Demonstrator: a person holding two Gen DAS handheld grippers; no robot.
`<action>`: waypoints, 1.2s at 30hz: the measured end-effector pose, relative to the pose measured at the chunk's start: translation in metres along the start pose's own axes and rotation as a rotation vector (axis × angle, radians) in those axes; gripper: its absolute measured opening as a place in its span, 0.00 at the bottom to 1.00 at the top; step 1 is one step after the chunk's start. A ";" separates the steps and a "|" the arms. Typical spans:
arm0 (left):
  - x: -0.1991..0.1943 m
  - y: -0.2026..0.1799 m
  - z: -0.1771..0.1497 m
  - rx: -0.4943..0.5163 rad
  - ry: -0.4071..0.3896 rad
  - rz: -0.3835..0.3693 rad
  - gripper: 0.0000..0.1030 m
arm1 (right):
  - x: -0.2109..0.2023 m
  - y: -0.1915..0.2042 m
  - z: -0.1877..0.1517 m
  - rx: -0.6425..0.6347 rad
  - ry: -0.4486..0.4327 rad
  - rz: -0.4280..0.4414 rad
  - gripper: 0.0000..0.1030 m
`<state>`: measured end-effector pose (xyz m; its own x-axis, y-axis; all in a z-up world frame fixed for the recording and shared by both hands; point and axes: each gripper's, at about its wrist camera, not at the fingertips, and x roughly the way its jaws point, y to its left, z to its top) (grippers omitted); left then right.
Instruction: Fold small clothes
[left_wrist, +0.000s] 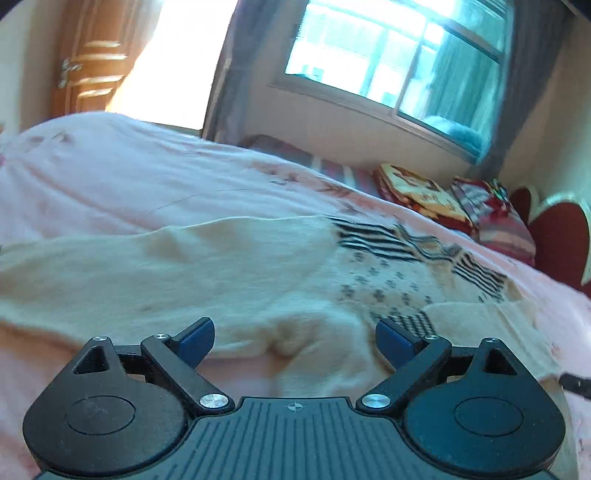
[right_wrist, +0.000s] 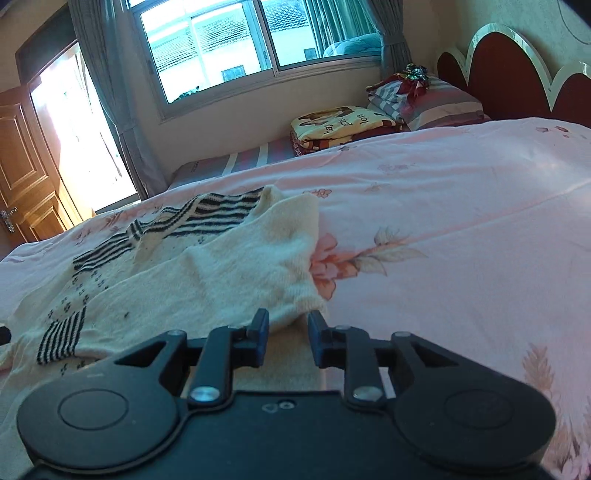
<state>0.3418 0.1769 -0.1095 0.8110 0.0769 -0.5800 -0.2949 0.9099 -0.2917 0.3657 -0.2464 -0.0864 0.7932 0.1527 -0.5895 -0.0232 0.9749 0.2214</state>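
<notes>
Cream knit sweater (right_wrist: 207, 273) sprawled mid-frame on the pink bed (right_wrist: 461, 229), soft and floppy. Left gripper (left_wrist: 294, 338) spread wide, empty; right gripper (right_wrist: 288, 332) partly parted, clamping nothing. Best taken at the lower hem corner.

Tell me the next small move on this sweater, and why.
Probably ease the right gripper forward and close on the sweater edge just ahead. Its jaws stand narrowly open with nothing held; the left gripper is wide open over the cloth, so no fold can begin yet.

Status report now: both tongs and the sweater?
Left tongs open, empty, over sweater. Right tongs open, at sweater's edge. Sweater partly folded on bed. Nothing in the way.
</notes>
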 end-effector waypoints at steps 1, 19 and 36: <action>-0.007 0.025 -0.001 -0.069 -0.005 0.026 0.90 | -0.003 0.000 0.000 0.010 0.000 -0.001 0.24; -0.003 0.217 -0.002 -0.666 -0.148 0.051 0.10 | -0.008 0.068 0.007 -0.014 0.004 0.037 0.24; 0.062 -0.125 0.003 0.235 0.137 -0.385 0.04 | -0.025 0.041 0.011 0.104 -0.017 0.005 0.25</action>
<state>0.4306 0.0689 -0.1064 0.7599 -0.3244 -0.5634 0.1494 0.9306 -0.3343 0.3512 -0.2118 -0.0541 0.8033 0.1537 -0.5753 0.0357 0.9520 0.3041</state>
